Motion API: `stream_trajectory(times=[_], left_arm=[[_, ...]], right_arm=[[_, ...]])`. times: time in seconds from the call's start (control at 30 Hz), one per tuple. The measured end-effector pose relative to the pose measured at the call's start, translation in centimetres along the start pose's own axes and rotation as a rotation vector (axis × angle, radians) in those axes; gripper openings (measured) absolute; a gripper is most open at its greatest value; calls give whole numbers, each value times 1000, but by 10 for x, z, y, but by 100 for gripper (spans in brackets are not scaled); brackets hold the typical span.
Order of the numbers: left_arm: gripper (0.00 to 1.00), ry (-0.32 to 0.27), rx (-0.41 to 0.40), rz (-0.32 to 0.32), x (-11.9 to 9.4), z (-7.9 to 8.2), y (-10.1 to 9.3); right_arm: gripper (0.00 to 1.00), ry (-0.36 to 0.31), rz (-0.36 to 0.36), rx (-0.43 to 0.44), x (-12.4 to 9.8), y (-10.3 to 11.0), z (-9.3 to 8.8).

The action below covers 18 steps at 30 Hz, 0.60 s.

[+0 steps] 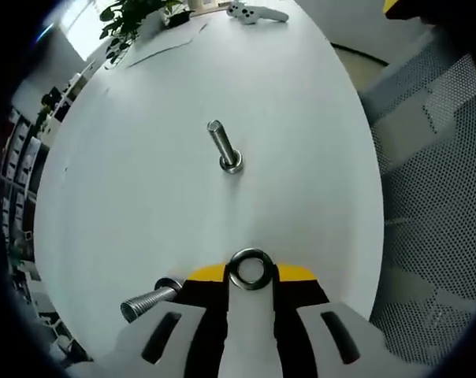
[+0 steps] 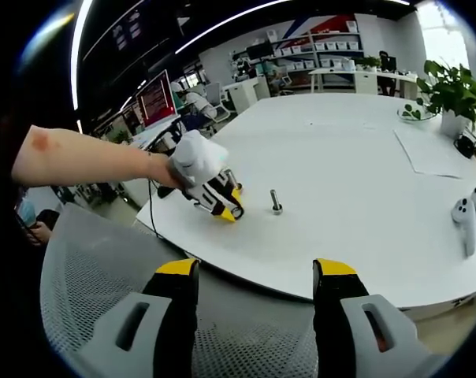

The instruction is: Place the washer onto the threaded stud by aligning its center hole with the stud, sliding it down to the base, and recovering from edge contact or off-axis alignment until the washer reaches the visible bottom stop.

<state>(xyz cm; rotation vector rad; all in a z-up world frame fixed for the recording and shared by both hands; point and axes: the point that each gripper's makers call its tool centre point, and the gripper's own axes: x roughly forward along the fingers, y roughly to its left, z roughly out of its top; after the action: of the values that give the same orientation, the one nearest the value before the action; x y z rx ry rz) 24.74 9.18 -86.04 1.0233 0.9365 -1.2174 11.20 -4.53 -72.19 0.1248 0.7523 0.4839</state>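
A steel threaded stud (image 1: 224, 148) stands upright on the round white table (image 1: 143, 197), its head down. My left gripper (image 1: 250, 272) is shut on a metal washer (image 1: 250, 269), held by its edge a short way before the stud with its hole showing. In the right gripper view, a gloved hand holds that left gripper (image 2: 232, 209) with the washer (image 2: 236, 212) just left of the stud (image 2: 276, 202). My right gripper (image 2: 254, 276) hangs open off the table (image 2: 364, 181), above a mesh chair, with nothing between its fingers.
A second bolt (image 1: 147, 302) lies on its side beside my left gripper. White controllers (image 2: 468, 211), a sheet of paper (image 2: 431, 150) and a potted plant (image 2: 455, 94) sit at the table's far side. A grey mesh chair (image 2: 104, 268) stands at the table's edge.
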Motion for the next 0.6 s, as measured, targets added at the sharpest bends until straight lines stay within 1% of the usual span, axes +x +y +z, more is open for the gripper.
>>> stream_trajectory(times=[0.3,0.5,0.6], left_arm=[[18,10,-33,5,-20,-4,14],[18,6,-31,18,-36,-3,22],[18,-7,-22,25,-47,1,24]], right_arm=[[60,4,4,-5,0,0,0],[60,7,6,-9,1,1,0],[60,8,8,-10,1,1,0]])
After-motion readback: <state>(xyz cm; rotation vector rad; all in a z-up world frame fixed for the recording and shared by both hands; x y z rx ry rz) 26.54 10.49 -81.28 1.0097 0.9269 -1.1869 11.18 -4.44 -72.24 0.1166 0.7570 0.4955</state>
